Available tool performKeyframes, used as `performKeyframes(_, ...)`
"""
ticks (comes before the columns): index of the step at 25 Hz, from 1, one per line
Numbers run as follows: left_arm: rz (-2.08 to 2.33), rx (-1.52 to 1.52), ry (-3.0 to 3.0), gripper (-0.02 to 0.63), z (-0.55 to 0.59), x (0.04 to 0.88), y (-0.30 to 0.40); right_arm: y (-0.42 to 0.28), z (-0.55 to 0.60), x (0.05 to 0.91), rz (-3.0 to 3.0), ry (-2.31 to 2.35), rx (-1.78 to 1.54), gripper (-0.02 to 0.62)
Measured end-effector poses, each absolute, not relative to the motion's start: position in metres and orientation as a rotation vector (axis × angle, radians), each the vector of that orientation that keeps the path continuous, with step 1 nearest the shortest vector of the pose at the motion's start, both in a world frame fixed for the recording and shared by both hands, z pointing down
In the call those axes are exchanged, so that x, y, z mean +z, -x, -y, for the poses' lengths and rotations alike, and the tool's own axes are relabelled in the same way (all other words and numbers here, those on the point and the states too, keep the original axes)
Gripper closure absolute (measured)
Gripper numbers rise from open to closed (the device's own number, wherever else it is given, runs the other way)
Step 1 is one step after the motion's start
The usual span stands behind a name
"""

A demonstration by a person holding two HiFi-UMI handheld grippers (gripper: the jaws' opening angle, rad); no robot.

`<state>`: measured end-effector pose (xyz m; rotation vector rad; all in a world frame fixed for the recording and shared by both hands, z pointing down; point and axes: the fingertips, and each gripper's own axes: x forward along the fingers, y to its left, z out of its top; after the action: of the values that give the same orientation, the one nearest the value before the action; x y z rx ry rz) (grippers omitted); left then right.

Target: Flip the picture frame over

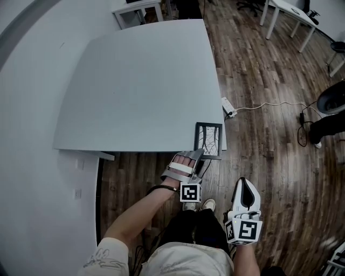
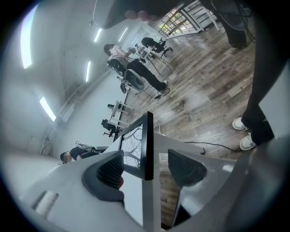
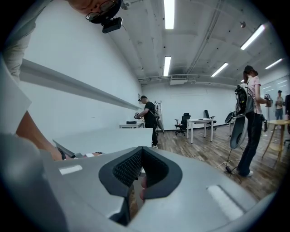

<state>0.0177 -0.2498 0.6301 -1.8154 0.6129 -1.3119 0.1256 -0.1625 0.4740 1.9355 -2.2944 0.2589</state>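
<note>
A black picture frame (image 1: 208, 140) lies picture side up at the near right corner of the grey table (image 1: 140, 86), its near edge jutting slightly past the table's rim. My left gripper (image 1: 196, 157) reaches in from below that corner. In the left gripper view the frame's (image 2: 146, 140) thin edge stands between the two pads of the left gripper (image 2: 145, 165), which is open, with gaps on both sides. My right gripper (image 1: 244, 186) hangs low, off the table to the right of the frame. The right gripper (image 3: 138, 174) is shut, with nothing between its pads.
A white power strip (image 1: 229, 106) and its cable (image 1: 269, 105) lie on the wooden floor right of the table. White desks (image 1: 285, 16) stand at the back and a dark chair base (image 1: 331, 108) at far right. My shoes (image 1: 207, 204) are below the table edge.
</note>
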Motion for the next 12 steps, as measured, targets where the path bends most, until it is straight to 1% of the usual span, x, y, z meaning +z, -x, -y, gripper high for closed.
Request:
performKeyframes(2,-0.625,-1.276,1.883,0.302,0.245,0.628,-0.022,-0.125,0.164,0.473,2.3,-1.927,0.259,0.569)
performKeyframes(6,-0.624,-1.303,1.81,0.299,0.241,0.621,-0.01,-0.124,0.168,0.469,2.312,-1.907,0.249,0.569)
performKeyframes(12,-0.77,-1.218,2.009,0.299,0.22,0.591,-0.001,-0.126,0.174,0.455,2.336,-1.888,0.209,0.569)
